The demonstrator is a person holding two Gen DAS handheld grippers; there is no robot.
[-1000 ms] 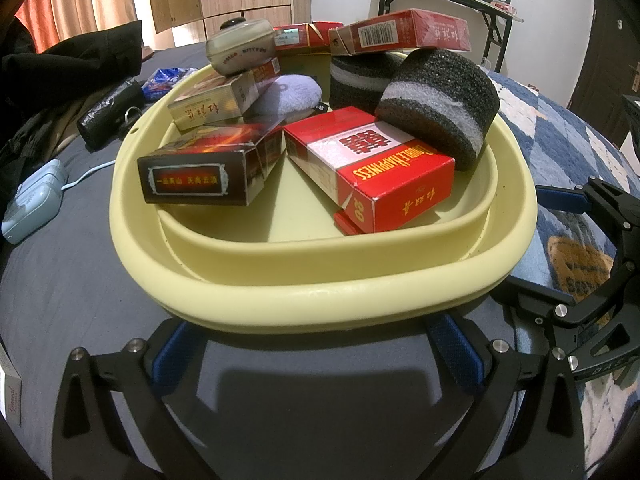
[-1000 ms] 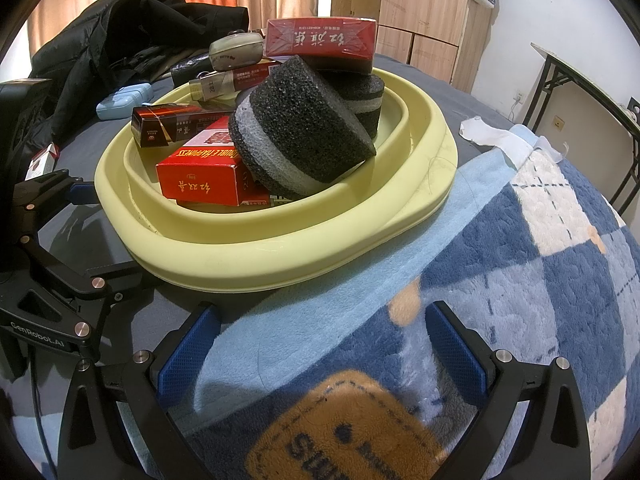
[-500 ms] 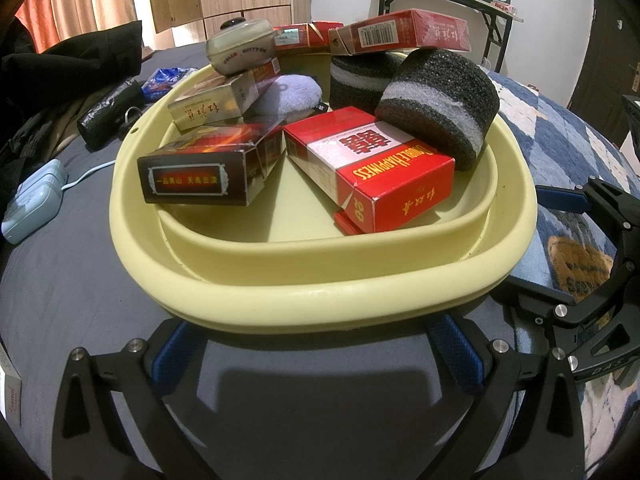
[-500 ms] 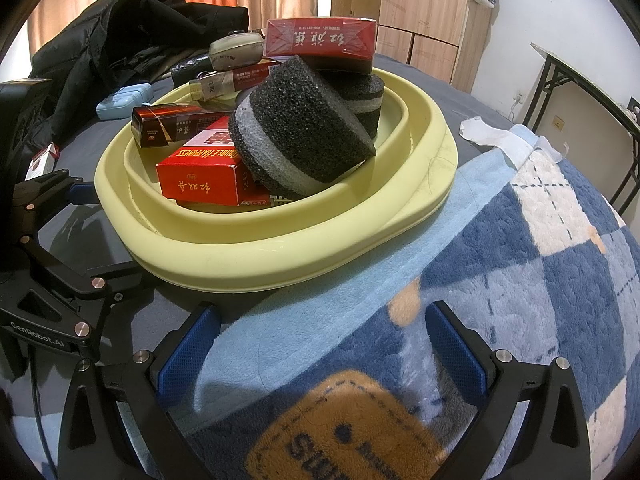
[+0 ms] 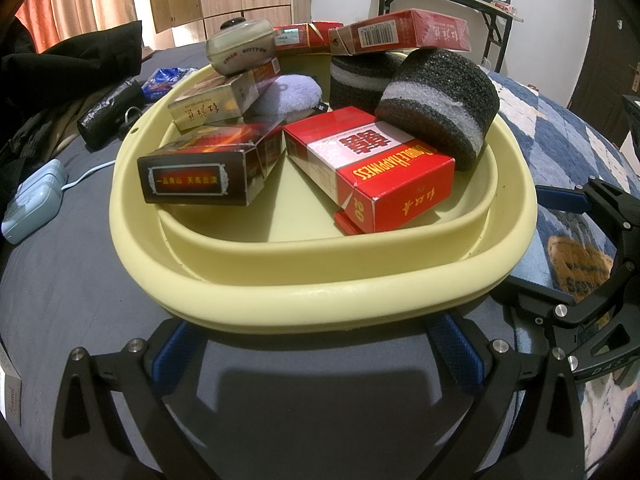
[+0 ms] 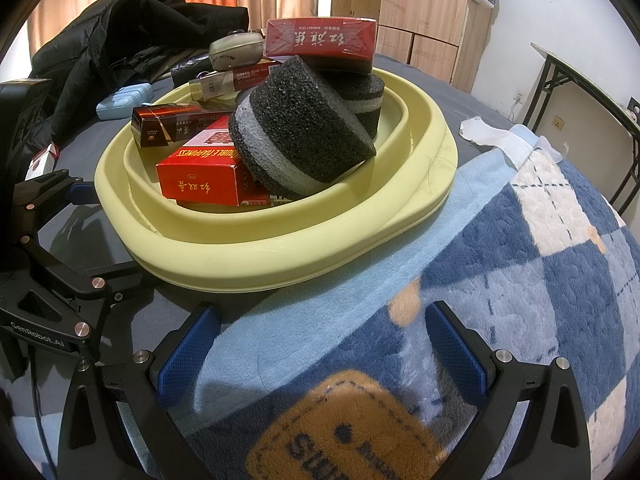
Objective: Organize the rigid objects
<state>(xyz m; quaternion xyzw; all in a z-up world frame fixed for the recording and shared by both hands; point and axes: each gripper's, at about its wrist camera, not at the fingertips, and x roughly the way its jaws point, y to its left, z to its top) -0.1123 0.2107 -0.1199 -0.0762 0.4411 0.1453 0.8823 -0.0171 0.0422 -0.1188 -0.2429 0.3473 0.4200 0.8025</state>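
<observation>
The left gripper (image 5: 316,350) stands wide, holding nothing, its blue-padded fingers (image 5: 172,354) just under the near rim of the pale yellow plastic basin (image 5: 320,276). The right gripper (image 6: 320,344) is equally wide over the blue checked fleece blanket (image 6: 520,280), right of the basin. Inside the basin lie a red cardboard carton (image 5: 372,172), a dark brown carton (image 5: 208,168), and 2 black foam cylinders with grey bands (image 5: 440,108). Another red carton (image 5: 404,34) rests on the far cylinder.

Left gripper (image 5: 316,354) low, fingers spread wide, nothing between. Right gripper (image 6: 320,344) likewise spread, empty.
</observation>
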